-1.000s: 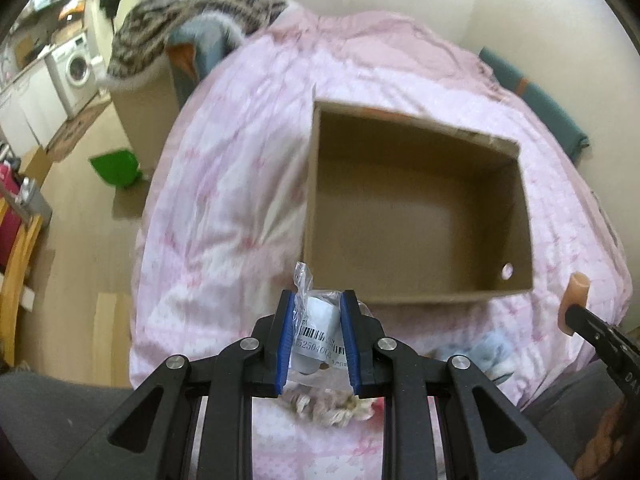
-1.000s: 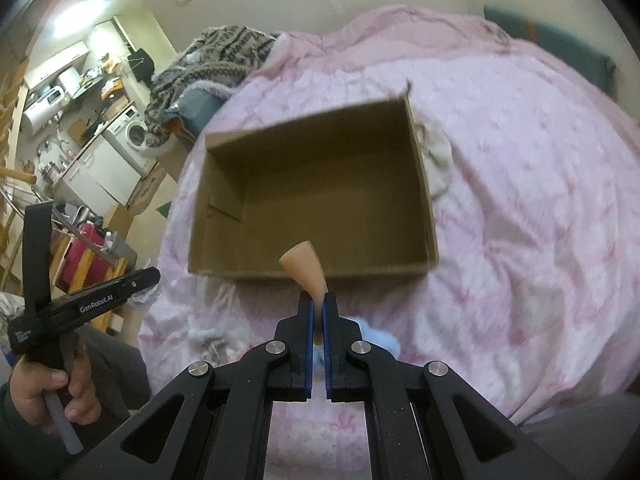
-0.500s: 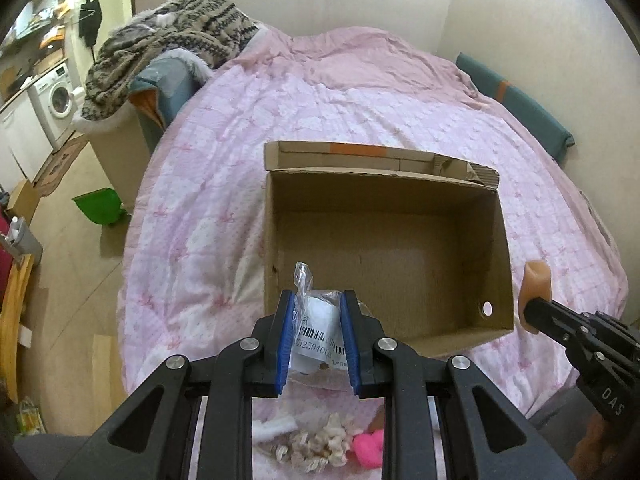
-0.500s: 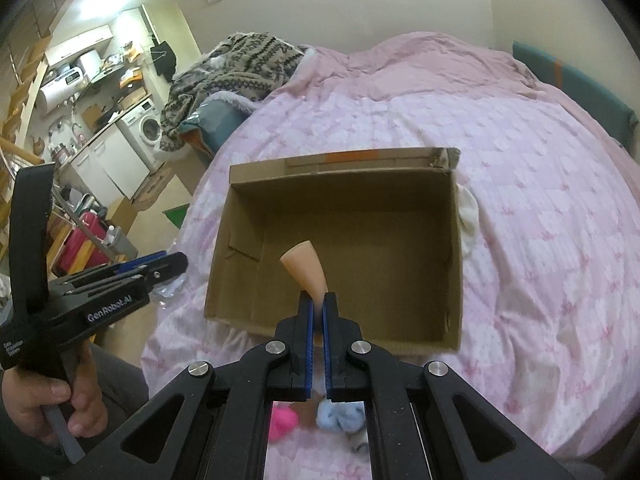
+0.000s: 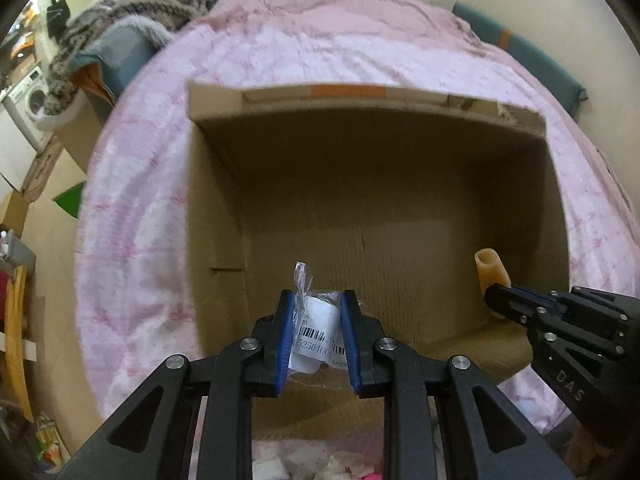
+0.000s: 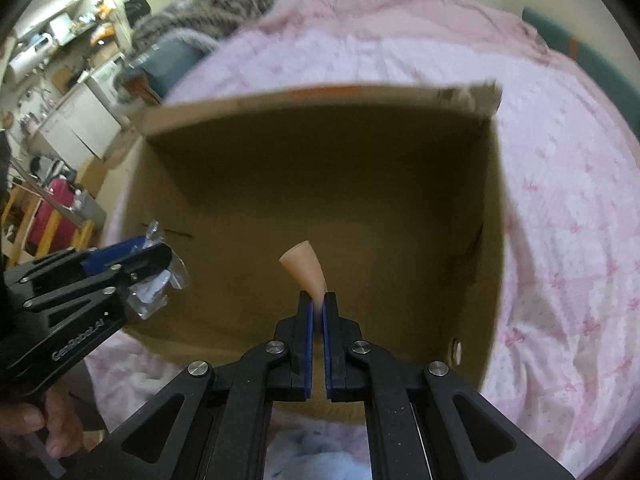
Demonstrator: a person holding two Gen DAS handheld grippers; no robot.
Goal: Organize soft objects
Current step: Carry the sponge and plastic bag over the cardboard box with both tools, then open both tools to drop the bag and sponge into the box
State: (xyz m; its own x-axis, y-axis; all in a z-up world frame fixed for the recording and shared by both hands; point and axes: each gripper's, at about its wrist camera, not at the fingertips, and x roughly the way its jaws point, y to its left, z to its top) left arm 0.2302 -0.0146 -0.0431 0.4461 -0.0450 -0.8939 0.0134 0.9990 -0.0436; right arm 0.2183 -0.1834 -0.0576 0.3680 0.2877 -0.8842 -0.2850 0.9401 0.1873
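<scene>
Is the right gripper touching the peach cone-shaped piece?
Touching. The right wrist view shows the right gripper clamped on the peach piece's narrow end.

A clear plastic packet (image 5: 316, 328) with a white barcode label and a white item inside sits clamped upright in the left tongs (image 5: 316, 312), over the open cardboard box (image 5: 216, 208). A peach, horn-shaped soft piece (image 6: 306, 274) juts tilted from the closed right tongs (image 6: 316, 300), also above the box's bare floor.
</scene>
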